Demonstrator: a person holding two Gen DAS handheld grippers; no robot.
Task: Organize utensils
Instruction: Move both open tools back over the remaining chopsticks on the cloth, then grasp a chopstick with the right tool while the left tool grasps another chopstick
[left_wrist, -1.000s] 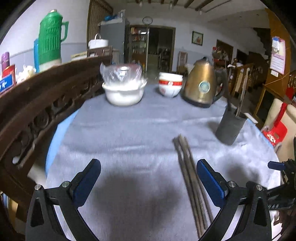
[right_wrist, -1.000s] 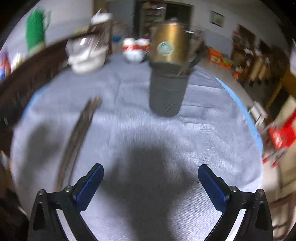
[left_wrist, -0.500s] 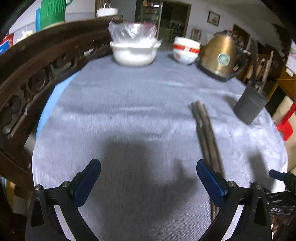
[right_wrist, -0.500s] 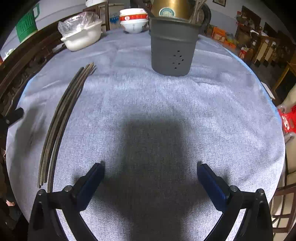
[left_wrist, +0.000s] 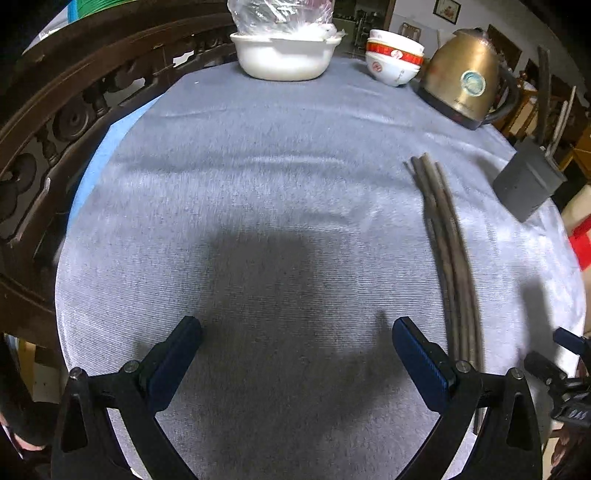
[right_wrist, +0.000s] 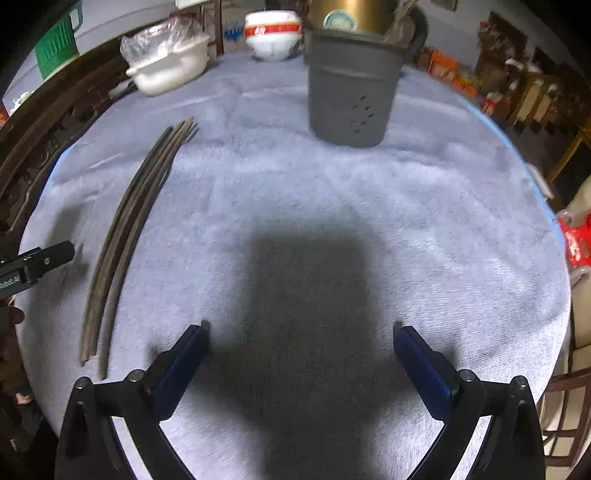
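Several dark chopsticks (left_wrist: 448, 251) lie side by side on the grey tablecloth (left_wrist: 258, 184), just right of my left gripper (left_wrist: 295, 339), which is open and empty above the cloth. In the right wrist view the chopsticks (right_wrist: 129, 229) lie to the left of my right gripper (right_wrist: 299, 343), also open and empty. A grey utensil holder (right_wrist: 351, 99) stands ahead of the right gripper with some utensils in it; it also shows in the left wrist view (left_wrist: 526, 182) at the right edge.
A white bowl with a plastic bag (left_wrist: 284, 55), stacked red-and-white bowls (left_wrist: 393, 61) and a gold kettle (left_wrist: 461, 85) stand at the far side. A carved wooden chair back (left_wrist: 55, 122) borders the left. The table edge drops off at right, near a red stool (right_wrist: 576, 240).
Both grippers have risen and tilted down toward the table. The right view has steadied and drawn back; the chopsticks now sit further right in the left view. Both stay open.
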